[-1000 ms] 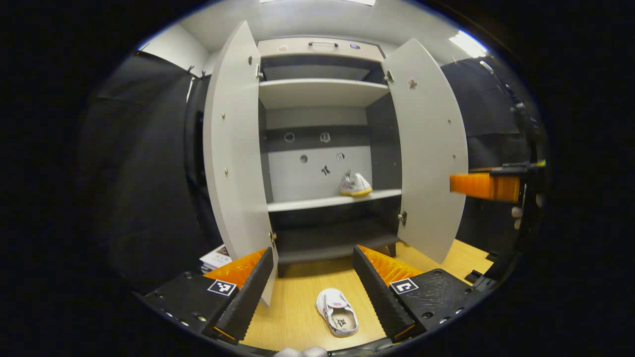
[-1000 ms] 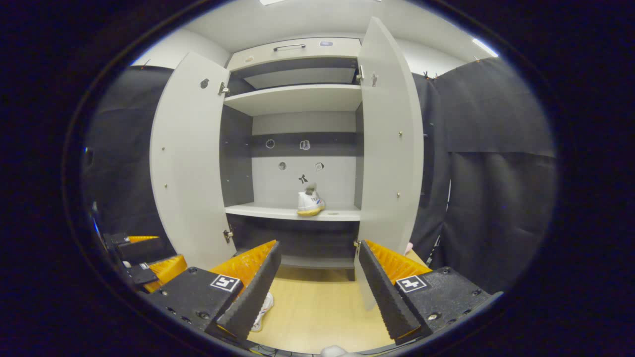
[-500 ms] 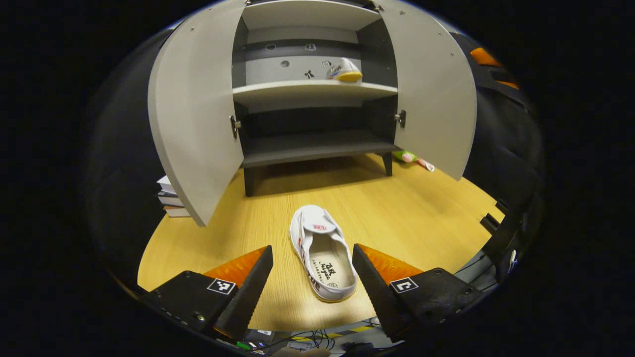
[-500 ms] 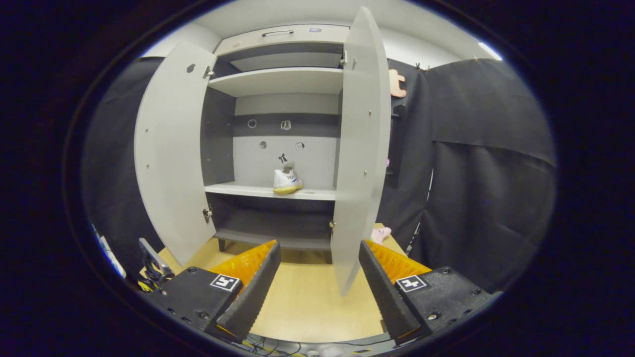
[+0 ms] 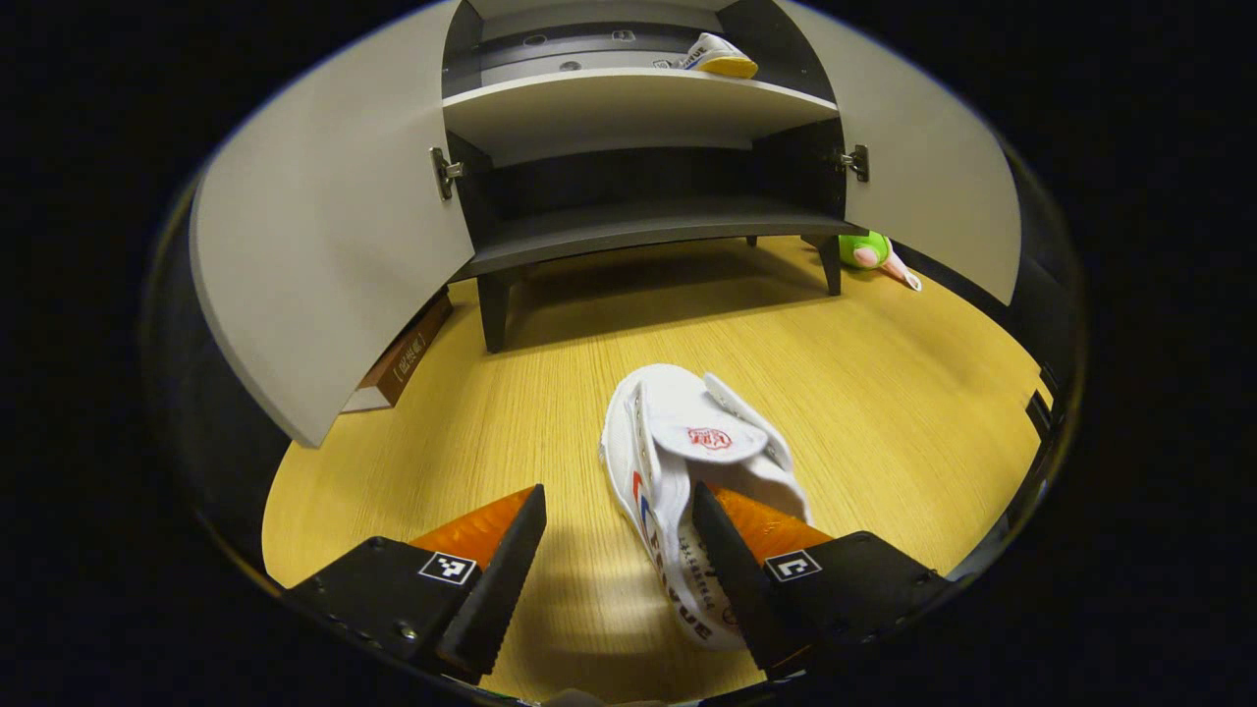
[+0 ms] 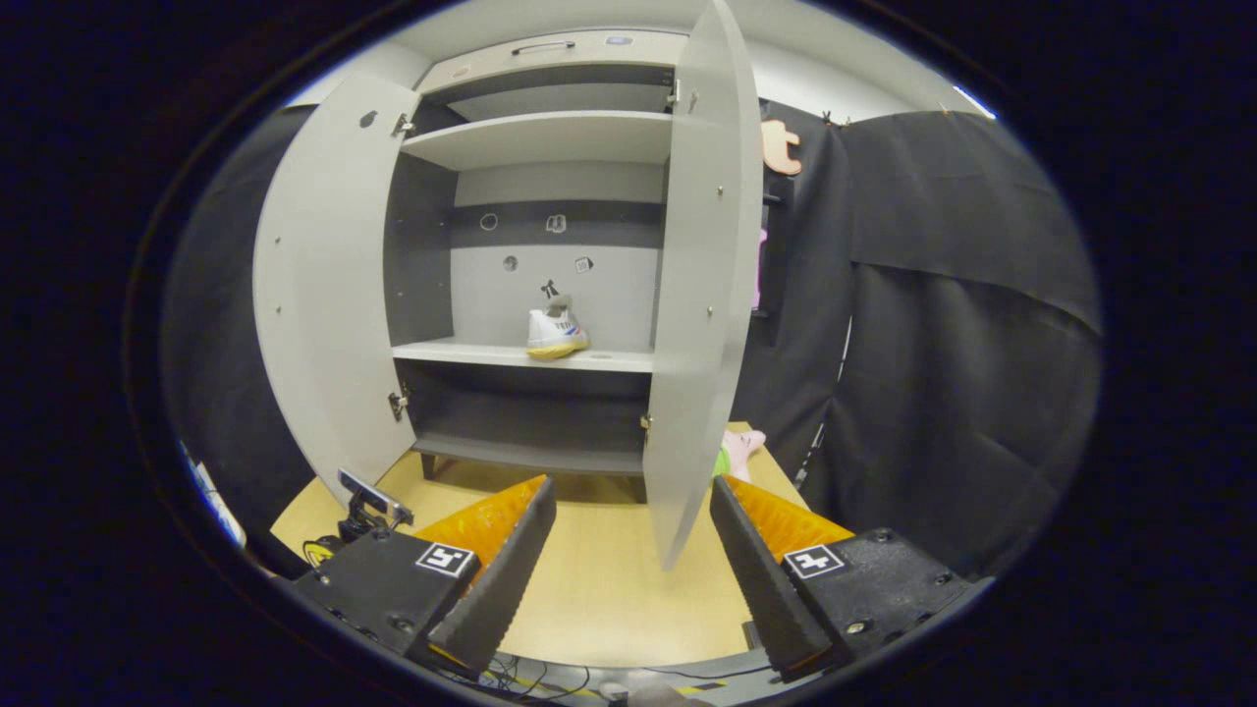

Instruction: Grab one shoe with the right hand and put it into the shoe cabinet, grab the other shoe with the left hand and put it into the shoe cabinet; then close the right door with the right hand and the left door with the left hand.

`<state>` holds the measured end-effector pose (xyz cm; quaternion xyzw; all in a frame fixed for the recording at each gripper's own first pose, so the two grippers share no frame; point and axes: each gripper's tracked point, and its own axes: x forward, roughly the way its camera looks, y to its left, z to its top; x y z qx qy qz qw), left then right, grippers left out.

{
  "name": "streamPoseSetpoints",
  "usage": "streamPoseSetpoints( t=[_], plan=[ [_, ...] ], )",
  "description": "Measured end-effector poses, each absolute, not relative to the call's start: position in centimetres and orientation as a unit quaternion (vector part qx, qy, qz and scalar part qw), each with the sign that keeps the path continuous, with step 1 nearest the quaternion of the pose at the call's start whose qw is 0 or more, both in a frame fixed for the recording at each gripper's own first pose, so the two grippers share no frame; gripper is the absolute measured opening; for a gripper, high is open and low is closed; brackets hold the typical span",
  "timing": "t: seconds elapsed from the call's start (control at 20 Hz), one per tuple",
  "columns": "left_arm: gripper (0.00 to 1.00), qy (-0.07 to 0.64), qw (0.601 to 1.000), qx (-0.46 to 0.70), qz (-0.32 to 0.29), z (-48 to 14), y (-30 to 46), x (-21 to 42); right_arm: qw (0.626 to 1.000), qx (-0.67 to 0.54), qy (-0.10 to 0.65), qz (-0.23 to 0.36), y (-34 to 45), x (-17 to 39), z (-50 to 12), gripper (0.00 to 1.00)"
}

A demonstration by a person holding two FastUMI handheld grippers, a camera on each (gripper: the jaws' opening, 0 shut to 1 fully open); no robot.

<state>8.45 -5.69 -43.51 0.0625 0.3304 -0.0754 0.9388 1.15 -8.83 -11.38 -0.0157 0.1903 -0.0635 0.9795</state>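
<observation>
Wooden floor (image 5: 884, 393) under left gripper (image 5: 614, 560), jaws wide astride white shoe (image 5: 687, 462); right gripper (image 6: 633, 550) jaws wide, empty

The left gripper (image 5: 614, 560) was tilted steeply downward, its jaws spread wide, the right finger (image 5: 732, 579) low and forward. The right gripper (image 6: 628, 565) was held about level, facing forward, its jaws likewise wide apart with nothing between them

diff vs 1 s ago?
The left tool dropped from facing the grey shoe cabinet down to the white slip-on shoe on the wooden floor, open, one finger now in its opening; not gripped yet. The right tool drifted right, open. Unchanged: the other white shoe on the shelf, both doors open.
</observation>
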Motion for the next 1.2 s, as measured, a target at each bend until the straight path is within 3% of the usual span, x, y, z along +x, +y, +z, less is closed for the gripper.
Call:
streamPoseSetpoints(
  t=[0.1,0.15,0.2,0.25,0.3,0.35,0.4,0.45,0.5,0.55,0.65,0.7,0.75,0.85,0.9,0.95,1.0,1.05,1.1,1.2],
  plan=[
    [0.91,0.325,0.94,0.065,-0.08,-43.9,-6.0,10.2,0.978,-0.023,0.194,-0.066,-9.3,1.5,-11.6,1.0],
    [0.97,0.328,0.939,0.064,-0.077,-44.1,-5.8,10.6,0.978,-0.022,0.195,-0.066,-9.4,1.7,-11.6,1.0],
    [0.82,0.332,0.939,0.056,-0.077,-44.3,-6.0,10.9,0.978,-0.022,0.196,-0.066,-9.5,1.9,-11.7,1.0],
    [0.77,0.333,0.938,0.05,-0.078,-44.3,-6.2,11.3,0.978,-0.021,0.197,-0.066,-9.5,1.9,-11.7,1.0],
    [0.78,0.337,0.937,0.046,-0.079,-44.5,-6.4,11.6,0.978,-0.021,0.198,-0.066,-9.5,2.0,-11.9,1.0],
    [0.71,0.345,0.933,0.033,-0.097,-45.0,-7.1,11.8,0.978,-0.022,0.199,-0.065,-9.4,2.1,-11.9,1.0],
    [0.75,0.354,0.93,0.025,-0.094,-45.4,-7.3,11.4,0.978,-0.023,0.199,-0.065,-9.4,2.1,-11.9,1.0],
    [0.55,0.358,0.929,0.028,-0.088,-45.5,-7.0,11.6,0.977,-0.025,0.2,-0.064,-9.4,2.0,-12.0,1.0],
    [0.44,0.36,0.929,0.038,-0.078,-45.6,-6.4,11.8,0.978,-0.026,0.199,-0.063,-9.3,2.0,-12.0,1.0],
    [0.21,0.365,0.927,0.041,-0.074,-45.6,-6.1,11.8,0.978,-0.025,0.198,-0.062,-9.3,2.1,-12.0,1.0],
    [0.08,0.376,0.923,0.036,-0.074,-45.5,-6.0,11.5,0.978,-0.023,0.197,-0.059,-9.3,2.2,-11.9,1.0],
    [0.05,0.379,0.922,0.036,-0.074,-45.2,-6.0,11.3,0.979,-0.022,0.195,-0.057,-9.3,2.2,-11.9,1.0],
    [0.15,0.377,0.922,0.037,-0.076,-44.6,-6.0,11.3,0.979,-0.022,0.193,-0.056,-9.3,2.3,-11.7,1.0],
    [0.15,0.369,0.926,0.036,-0.075,-43.1,-6.0,11.1,0.981,-0.017,0.187,-0.051,-9.1,2.5,-11.4,1.0],
    [0.04,0.366,0.927,0.033,-0.073,-42.1,-5.8,11.0,0.982,-0.014,0.183,-0.048,-8.9,2.6,-11.2,1.0],
    [0.04,0.364,0.929,0.028,-0.069,-41.0,-5.7,10.9,0.983,-0.013,0.179,-0.045,-8.8,2.6,-10.9,1.0],
    [0.15,0.36,0.931,0.02,-0.063,-39.6,-5.5,10.7,0.983,-0.015,0.177,-0.042,-8.7,2.7,-10.9,1.0],
    [0.15,0.354,0.933,0.014,-0.061,-38.0,-5.6,10.6,0.984,-0.015,0.174,-0.04,-8.6,2.7,-10.7,1.0],
    [0.04,0.346,0.936,0.012,-0.06,-36.2,-5.6,10.6,0.985,-0.012,0.169,-0.036,-8.4,2.7,-10.4,1.0],
    [0.04,0.325,0.944,0.019,-0.052,-32.6,-4.8,11.5,0.987,-0.006,0.16,-0.028,-8.1,2.9,-10.0,1.0]
  ],
)
